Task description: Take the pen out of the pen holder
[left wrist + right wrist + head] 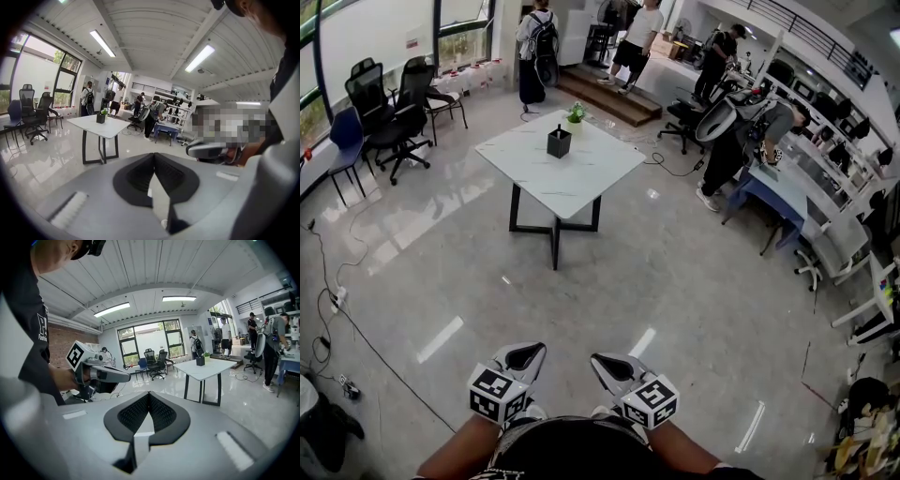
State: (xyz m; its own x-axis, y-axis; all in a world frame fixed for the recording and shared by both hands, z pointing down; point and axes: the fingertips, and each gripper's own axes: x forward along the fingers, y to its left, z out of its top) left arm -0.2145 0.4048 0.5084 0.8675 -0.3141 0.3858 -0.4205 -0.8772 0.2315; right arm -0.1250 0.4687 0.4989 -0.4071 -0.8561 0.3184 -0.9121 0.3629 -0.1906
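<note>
A black pen holder [559,142] stands on a white square table [581,173] far ahead, with a dark pen [560,127] sticking up from it. The holder also shows small in the left gripper view [101,118] and the right gripper view [200,361]. Both grippers are held close to the person's body, well short of the table. My left gripper [528,352] is shut with nothing in it, its pads meeting at the tip [153,154]. My right gripper [602,361] is likewise shut and empty [149,393].
A small potted plant [575,114] sits behind the holder. Black office chairs [389,112] stand at the left, cables [328,319] trail on the floor, and people work at desks [787,187] on the right. Glossy floor [581,300] lies between me and the table.
</note>
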